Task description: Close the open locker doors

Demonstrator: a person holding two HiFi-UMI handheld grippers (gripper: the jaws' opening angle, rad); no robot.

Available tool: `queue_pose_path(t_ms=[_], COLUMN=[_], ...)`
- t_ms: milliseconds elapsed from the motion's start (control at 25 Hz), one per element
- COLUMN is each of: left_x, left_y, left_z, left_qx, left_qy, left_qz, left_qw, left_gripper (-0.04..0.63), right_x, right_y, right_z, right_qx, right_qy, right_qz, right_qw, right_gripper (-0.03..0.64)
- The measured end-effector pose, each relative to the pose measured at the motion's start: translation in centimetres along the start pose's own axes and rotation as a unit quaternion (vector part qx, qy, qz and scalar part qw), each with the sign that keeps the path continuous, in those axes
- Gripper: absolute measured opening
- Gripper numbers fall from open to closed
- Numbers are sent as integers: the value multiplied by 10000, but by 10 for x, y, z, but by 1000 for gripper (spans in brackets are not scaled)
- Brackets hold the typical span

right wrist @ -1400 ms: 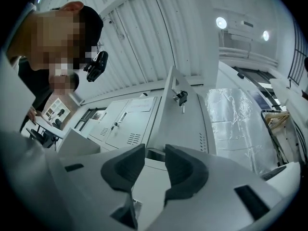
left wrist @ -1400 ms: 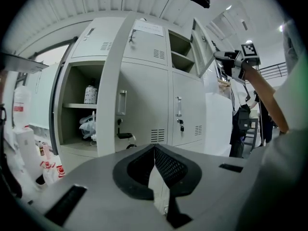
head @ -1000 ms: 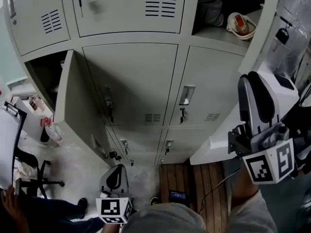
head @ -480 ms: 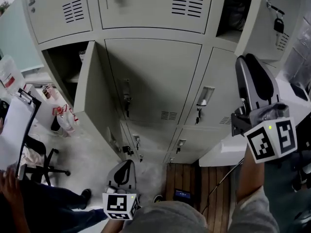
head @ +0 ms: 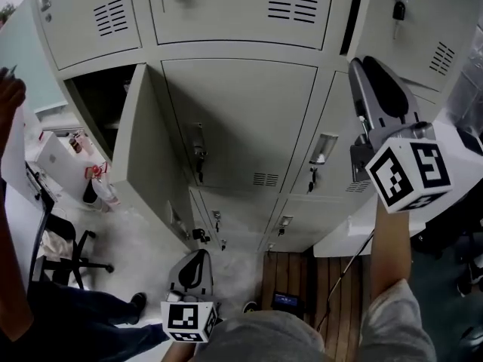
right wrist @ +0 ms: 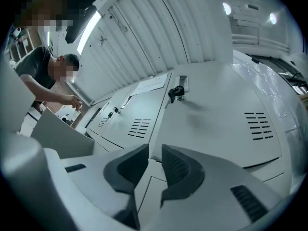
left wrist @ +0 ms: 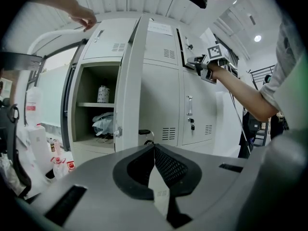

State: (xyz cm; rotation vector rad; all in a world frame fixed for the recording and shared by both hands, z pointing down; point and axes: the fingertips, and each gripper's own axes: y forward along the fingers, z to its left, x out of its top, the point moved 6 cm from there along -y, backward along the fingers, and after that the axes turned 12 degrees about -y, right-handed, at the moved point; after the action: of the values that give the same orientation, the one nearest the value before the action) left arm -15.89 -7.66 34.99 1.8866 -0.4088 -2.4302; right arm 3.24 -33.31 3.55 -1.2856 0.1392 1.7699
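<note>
The grey upper-right locker door (head: 415,40), with a key (head: 398,7) in its lock, stands almost shut; a thin dark gap (head: 349,21) shows along its left edge. My right gripper (head: 365,65) is raised against that door (right wrist: 216,114). Its jaws have just been closing and stand a little apart with nothing between them (right wrist: 155,150). The middle-left locker door (head: 143,145) hangs wide open, its edge (left wrist: 132,81) beside a compartment (left wrist: 98,109) holding a jar and bags. My left gripper (head: 196,256) waits low, its jaws touching (left wrist: 154,147) and empty.
A person stands at the left, an arm (head: 9,96) raised to the lockers (right wrist: 53,88). An office chair (head: 64,261), bags and bottles (head: 94,191) sit on the floor left. A white surface (head: 351,232) juts out at the right above wooden boards (head: 302,277).
My right gripper moved left along the locker front and the upper-right door swung with it, from showing the shelf inside to a thin gap. The left gripper stayed low.
</note>
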Motion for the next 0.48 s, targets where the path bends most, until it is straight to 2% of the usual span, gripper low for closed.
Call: queue_pose_path(t_ms=[480], left_x=[-1], left_y=[6], left_z=[-1], left_qx=[33], left_qy=[13], left_qz=[73], left_qw=[10000], left_gripper=[9], right_x=[-28], right_y=[20], right_z=[-9], right_qx=[-399], right_qy=[60], right_qz=[460], right_qw=[9981], right_gripper=[49])
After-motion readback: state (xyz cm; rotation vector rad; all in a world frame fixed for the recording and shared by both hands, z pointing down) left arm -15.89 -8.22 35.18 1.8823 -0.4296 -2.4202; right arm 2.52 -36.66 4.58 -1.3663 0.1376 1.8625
